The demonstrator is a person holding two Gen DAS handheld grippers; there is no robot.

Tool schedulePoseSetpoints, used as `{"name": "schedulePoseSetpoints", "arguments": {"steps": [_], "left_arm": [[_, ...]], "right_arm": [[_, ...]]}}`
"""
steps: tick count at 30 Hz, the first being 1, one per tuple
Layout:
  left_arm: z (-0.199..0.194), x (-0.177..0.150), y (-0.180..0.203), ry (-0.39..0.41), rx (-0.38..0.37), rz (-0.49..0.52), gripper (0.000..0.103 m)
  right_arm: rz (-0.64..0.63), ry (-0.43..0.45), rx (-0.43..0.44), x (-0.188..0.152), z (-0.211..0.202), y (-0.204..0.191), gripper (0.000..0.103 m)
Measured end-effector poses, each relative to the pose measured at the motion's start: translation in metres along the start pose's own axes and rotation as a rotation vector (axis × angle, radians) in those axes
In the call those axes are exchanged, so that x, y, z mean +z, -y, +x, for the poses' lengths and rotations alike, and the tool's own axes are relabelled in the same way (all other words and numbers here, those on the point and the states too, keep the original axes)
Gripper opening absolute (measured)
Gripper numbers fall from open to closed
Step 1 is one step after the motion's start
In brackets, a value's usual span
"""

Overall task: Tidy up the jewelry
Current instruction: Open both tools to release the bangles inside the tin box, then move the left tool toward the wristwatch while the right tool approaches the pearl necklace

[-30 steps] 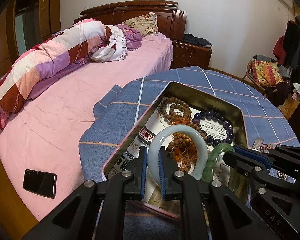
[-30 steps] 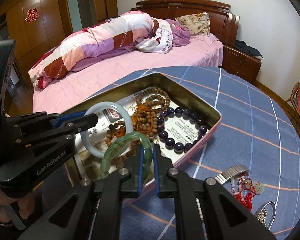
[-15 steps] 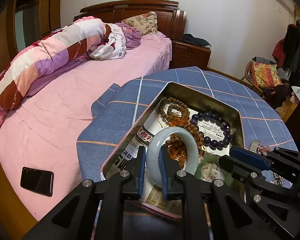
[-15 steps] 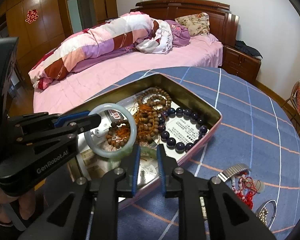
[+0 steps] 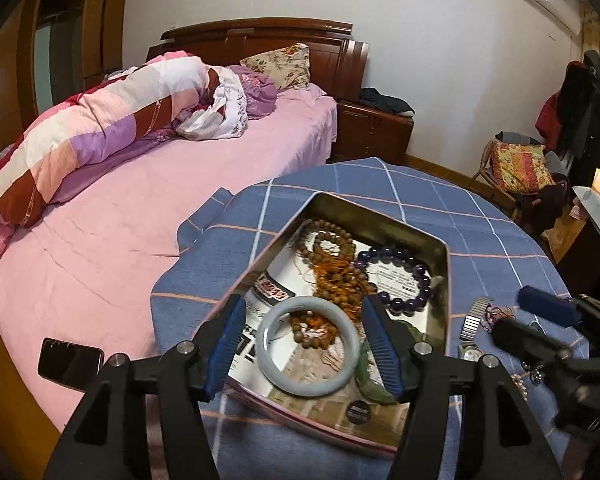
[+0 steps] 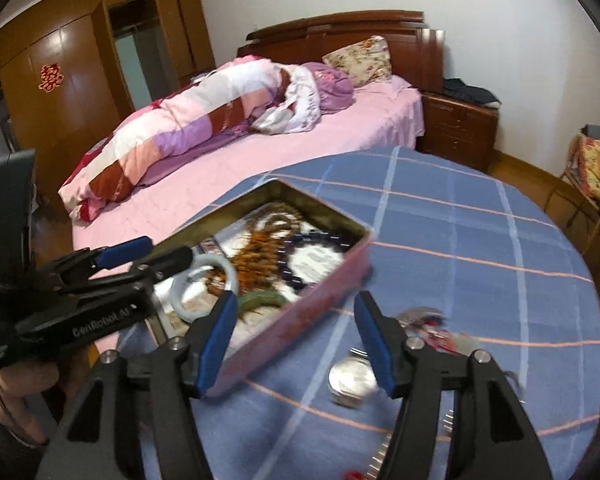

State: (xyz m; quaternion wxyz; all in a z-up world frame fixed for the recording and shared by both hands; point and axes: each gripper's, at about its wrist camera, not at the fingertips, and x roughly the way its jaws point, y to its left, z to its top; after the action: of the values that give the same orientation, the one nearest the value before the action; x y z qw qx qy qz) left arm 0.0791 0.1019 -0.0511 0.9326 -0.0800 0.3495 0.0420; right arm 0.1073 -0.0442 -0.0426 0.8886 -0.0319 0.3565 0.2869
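Bangles dropped in tin; both claws spread, empty.
Left claw (image 5: 302, 338) and right claw (image 6: 296, 332) have just opened. Pale bangle (image 5: 308, 350) inside the tin (image 5: 446, 280): hard, slick, brittle; pinch across its rim.

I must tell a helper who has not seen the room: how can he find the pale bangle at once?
On the round table with the blue checked cloth stands an open metal tin. At its near end lies the pale bangle, flat on printed paper. It is a smooth, whitish solid ring; the green bangle beside it is darker, and the rest are beads.
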Motion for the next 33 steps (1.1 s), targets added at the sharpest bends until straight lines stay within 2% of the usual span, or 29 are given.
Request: {"name": "schedulePoseSetpoints", "arguments": {"steps": [8, 14, 22, 29, 33], "left_arm": [[-0.012, -0.004, 0.031, 0.014, -0.038, 0.062, 0.060], [-0.019, -0.009, 0.065, 0.015, -0.076, 0.145, 0.060], [-0.001, -0.022, 0.128, -0.031, -0.116, 0.298, 0.060], [0.024, -0.039, 0.155, -0.121, -0.131, 0.348, 0.060], [0.034, -0.048, 0.165, -0.164, -0.139, 0.367, 0.054]], "right_arm": [[0.108, 0.028, -0.102, -0.027, -0.047, 0.062, 0.071], [0.201, 0.011, -0.169, -0.050, -0.059, 0.102, 0.071], [0.256, -0.002, -0.178, -0.071, -0.056, 0.124, 0.072], [0.285, 0.011, -0.184, -0.076, -0.055, 0.133, 0.078], [0.289, 0.013, -0.180, -0.079, -0.055, 0.134, 0.078]]}}
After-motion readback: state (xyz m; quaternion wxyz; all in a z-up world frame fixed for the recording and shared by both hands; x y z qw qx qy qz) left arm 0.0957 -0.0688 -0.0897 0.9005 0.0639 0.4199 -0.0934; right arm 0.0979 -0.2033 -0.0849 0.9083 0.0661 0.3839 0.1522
